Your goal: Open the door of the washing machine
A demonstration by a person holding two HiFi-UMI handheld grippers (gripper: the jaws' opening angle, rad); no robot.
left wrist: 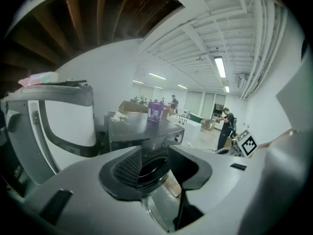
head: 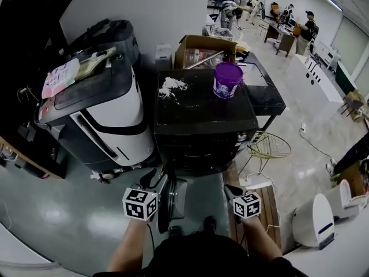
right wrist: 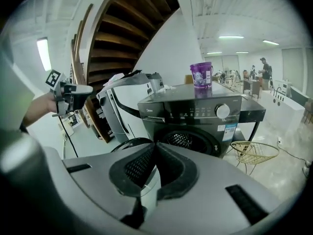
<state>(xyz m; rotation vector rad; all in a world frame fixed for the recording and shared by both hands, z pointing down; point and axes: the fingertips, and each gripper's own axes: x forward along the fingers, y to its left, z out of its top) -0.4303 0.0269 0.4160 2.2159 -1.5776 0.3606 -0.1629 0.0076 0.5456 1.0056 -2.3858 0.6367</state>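
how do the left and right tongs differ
The left tongs have jaws apart, the washing machine showing through the gap; the right tongs have jaws shut. In the head view the left tongs sit beside the open door, the right tongs further off. Both grip nothing and carry a marker cube.

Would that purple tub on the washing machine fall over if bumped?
Probably not easily: the purple tub looks short and wide, with a flat base. It likely slides instead, since the washing machine top looks smooth. How full it is, I can't tell.
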